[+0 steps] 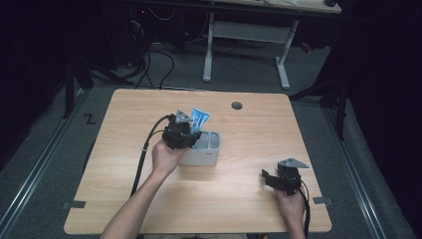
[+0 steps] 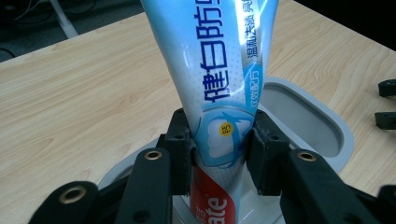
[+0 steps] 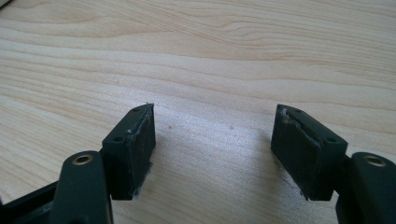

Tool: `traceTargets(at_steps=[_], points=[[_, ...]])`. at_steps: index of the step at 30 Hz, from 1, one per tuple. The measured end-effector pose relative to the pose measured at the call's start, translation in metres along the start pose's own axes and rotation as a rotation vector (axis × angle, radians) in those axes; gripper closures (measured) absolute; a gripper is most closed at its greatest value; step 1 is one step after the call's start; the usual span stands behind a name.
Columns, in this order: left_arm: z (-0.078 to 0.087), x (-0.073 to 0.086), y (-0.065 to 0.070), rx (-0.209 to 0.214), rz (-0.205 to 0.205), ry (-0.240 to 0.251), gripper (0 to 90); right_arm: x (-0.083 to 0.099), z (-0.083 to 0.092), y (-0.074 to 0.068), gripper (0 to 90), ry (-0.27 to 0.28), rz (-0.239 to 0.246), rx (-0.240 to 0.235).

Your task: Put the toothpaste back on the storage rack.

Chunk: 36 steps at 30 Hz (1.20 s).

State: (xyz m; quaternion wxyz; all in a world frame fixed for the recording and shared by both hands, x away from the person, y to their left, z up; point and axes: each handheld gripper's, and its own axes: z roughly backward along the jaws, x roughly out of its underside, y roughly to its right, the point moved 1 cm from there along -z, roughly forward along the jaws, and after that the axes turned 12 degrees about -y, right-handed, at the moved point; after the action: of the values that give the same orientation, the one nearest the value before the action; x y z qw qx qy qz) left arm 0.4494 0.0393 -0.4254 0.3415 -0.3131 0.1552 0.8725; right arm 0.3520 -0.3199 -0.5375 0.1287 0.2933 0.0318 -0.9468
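A light-blue toothpaste tube point(image 2: 219, 70) with blue print and a red lower band stands upright in the left compartment of a grey two-compartment holder point(image 1: 205, 154). My left gripper point(image 2: 219, 149) is shut on the tube, its black pads pressing both sides just above the holder's rim. In the high view the left gripper point(image 1: 188, 133) sits at the holder's left end with the tube point(image 1: 200, 118) sticking up past it. My right gripper point(image 3: 212, 140) is open over bare wood, nothing between its jaws. It rests near the table's front right point(image 1: 271, 178).
The holder's right compartment point(image 2: 303, 121) looks empty. The wooden table point(image 1: 249, 199) has a round cable hole point(image 1: 237, 105) at the back. The right gripper's jaw tips point(image 2: 386, 102) appear far right in the left gripper view. A desk frame stands beyond the table.
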Motion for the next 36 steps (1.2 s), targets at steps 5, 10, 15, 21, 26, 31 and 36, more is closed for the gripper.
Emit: traceTargets(at_steps=[5,10,15,21,26,31,36], points=[[-0.003,0.002,-0.001,0.002,0.001,-0.02,64.9,0.0,0.0,0.0,30.7,0.0,0.0,0.0],[-0.006,0.006,0.001,-0.003,0.002,-0.02,64.6,0.0,0.0,0.0,30.7,0.0,0.0,0.0],[-0.005,0.007,-0.001,0.002,0.007,-0.02,64.1,0.0,0.0,0.0,30.7,0.0,0.001,0.001],[-0.004,0.011,-0.002,0.01,0.025,-0.005,63.0,0.0,0.0,0.0,30.7,0.0,0.001,0.001],[0.0,0.011,-0.001,0.006,0.02,0.002,61.4,0.0,0.0,0.0,30.7,0.0,0.001,0.001],[0.006,0.013,0.002,0.006,0.011,0.016,58.8,0.0,0.0,0.0,30.7,0.0,0.001,0.001],[0.006,0.015,0.002,0.002,0.01,0.011,58.6,0.0,0.0,0.0,30.7,0.0,0.0,0.0]])
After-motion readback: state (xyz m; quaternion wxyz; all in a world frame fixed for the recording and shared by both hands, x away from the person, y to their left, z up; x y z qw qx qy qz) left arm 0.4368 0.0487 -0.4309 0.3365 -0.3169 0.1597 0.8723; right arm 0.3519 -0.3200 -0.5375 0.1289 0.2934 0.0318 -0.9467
